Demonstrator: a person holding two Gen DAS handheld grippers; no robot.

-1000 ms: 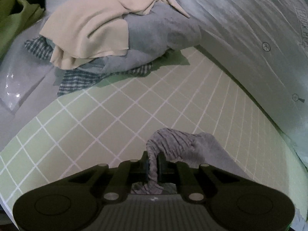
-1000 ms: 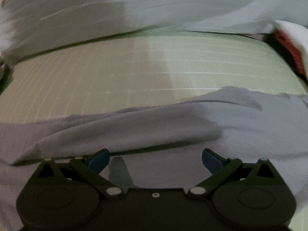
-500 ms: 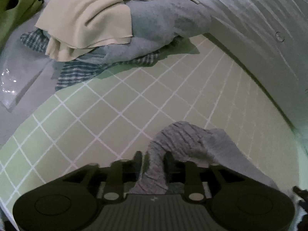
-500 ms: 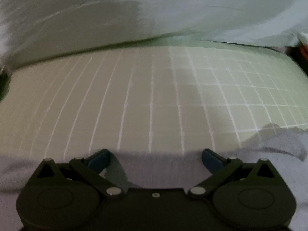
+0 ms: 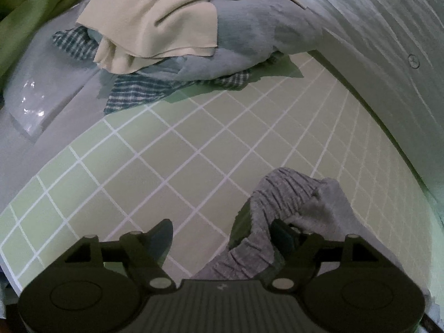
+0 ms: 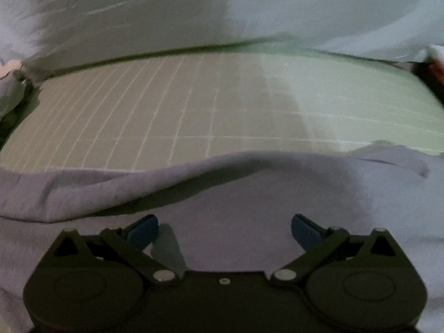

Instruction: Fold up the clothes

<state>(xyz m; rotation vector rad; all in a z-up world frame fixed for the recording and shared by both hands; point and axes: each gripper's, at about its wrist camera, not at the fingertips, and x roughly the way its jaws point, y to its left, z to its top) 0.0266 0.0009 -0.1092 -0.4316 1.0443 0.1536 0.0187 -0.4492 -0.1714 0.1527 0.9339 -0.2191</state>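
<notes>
Lying along the near edge of the green checked mat (image 5: 194,149) is the grey garment (image 6: 249,194), one ribbed end bunched by the left gripper (image 5: 222,236), whose fingers stand wide apart with the cloth draped against the right one, held by neither. The right gripper (image 6: 224,227) hovers spread over the flat cloth, gripping nothing. A pile of clothes (image 5: 172,33) sits at the mat's far corner. Judging by this, a fold or a spreading-out is in hand; which cannot be told
</notes>
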